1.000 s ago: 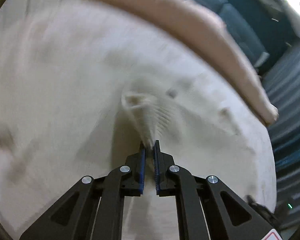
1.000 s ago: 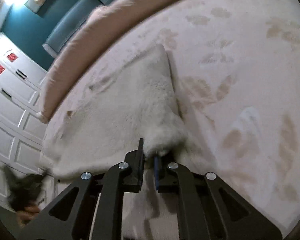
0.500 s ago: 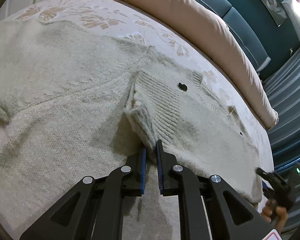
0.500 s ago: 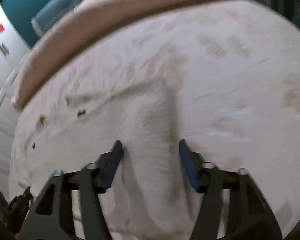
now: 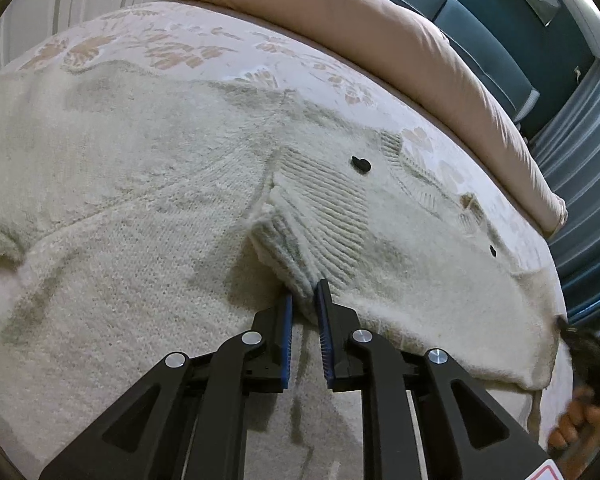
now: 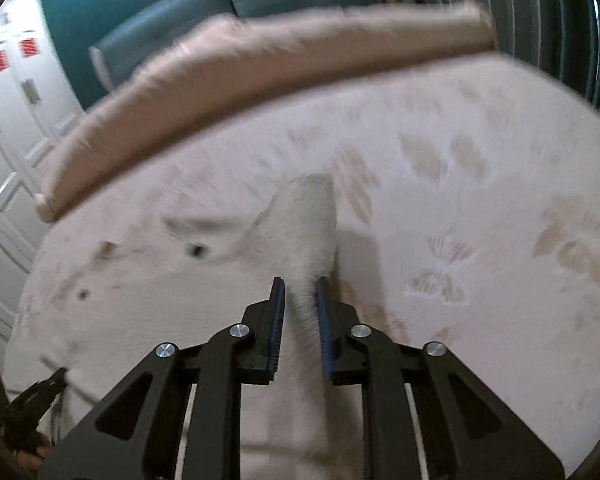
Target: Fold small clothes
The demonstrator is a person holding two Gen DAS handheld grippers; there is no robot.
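Fingers of the left gripper [image 5: 305, 300] pinch the ribbed cuff [image 5: 296, 256] of a cream knitted cardigan [image 5: 140, 208]; the jaws are opening slightly while knit remains between the blue pads. Fingers of the right gripper [image 6: 300, 292] stand around a raised fold of the same cardigan [image 6: 304, 224], and these jaws are closing on it; the view is blurred, so firm pad contact cannot be confirmed. The cardigan lies spread over a bed [image 5: 220, 52] with a leaf-patterned cover, near a long pink bolster [image 5: 380, 36] along the far edge. One sleeve is doubled over the body, with its cuff just left of the dark buttons [image 5: 360, 163] on the front placket. Handling judgement: the knit appears thick, soft and light, with no stiffness; it will drape and stretch under its own weight, and its fuzzy surface should resist slipping between the pads. Take hold at dense ribbed zones, such as the cuff, hem or placket edge, where the fabric is firmest. Avoid pinching a single loose layer mid-panel, since this is likely to distort the knit and drag lower layers. Support both ends when lifting.
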